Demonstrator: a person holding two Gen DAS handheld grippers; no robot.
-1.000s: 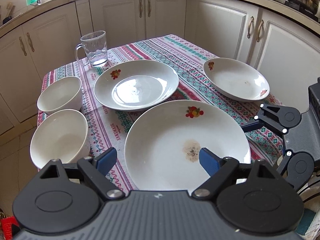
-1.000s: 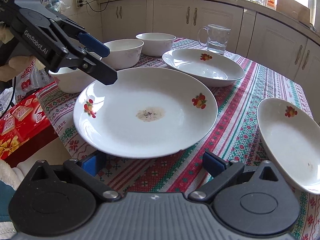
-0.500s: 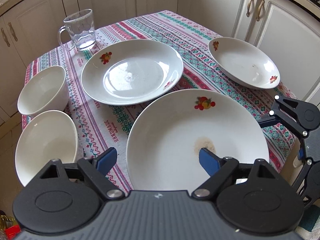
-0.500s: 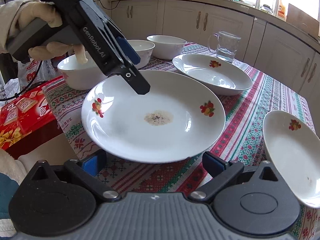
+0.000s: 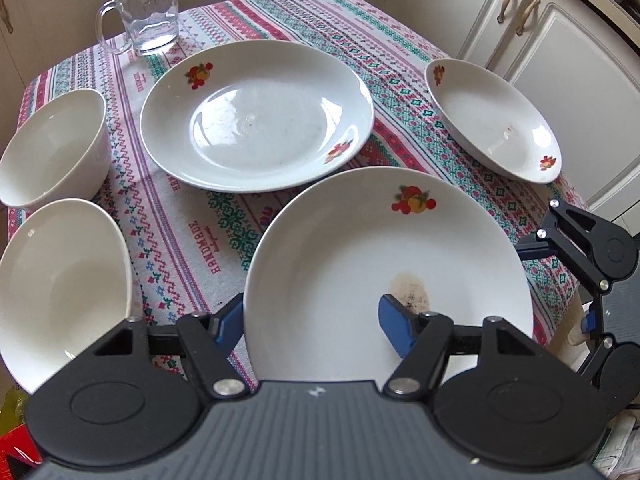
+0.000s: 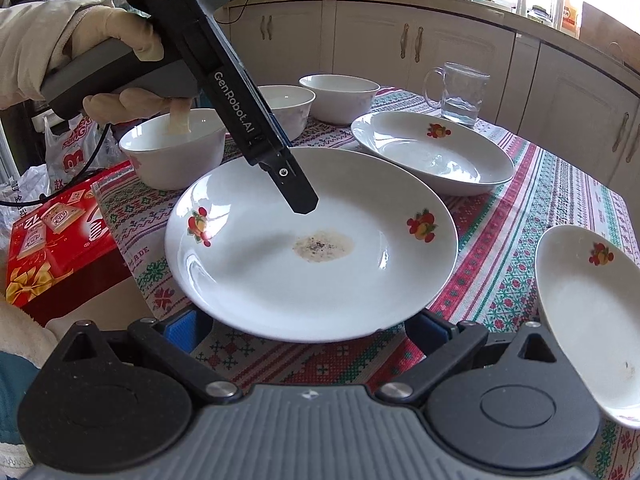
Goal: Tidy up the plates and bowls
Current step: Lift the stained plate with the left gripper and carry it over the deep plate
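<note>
Nearest the left wrist camera, the left gripper [image 5: 312, 322] straddles the rim of the stained plate [image 5: 384, 272]: one blue finger sits outside the rim and the other over the plate's inner surface beside the brown stain. Its jaws are closing with the rim between them; the pads do not yet press on it. The plate sits at the near edge of the patterned tablecloth [image 5: 188, 240].

At the opposite side of the same plate, the right gripper [image 6: 308, 326] has its jaws spread wide, both fingers low under the plate's near edge [image 6: 312, 264]; contact cannot be told. A gloved hand [image 6: 120, 60] carries the left gripper there.

Surrounding items:
- Two white bowls [image 5: 60, 276] [image 5: 52, 148] stand left of the stained plate, close together; a third bowl [image 6: 340, 96] shows in the right wrist view.
- A second large plate [image 5: 256, 116] lies just beyond, near but apart from the stained plate.
- A smaller deep plate [image 5: 492, 120] lies to the right, at the cloth edge.
- A glass mug [image 5: 144, 12] holding a little water stands farthest, beyond the second plate.
- A red box [image 6: 52, 236] lies off the table.
</note>
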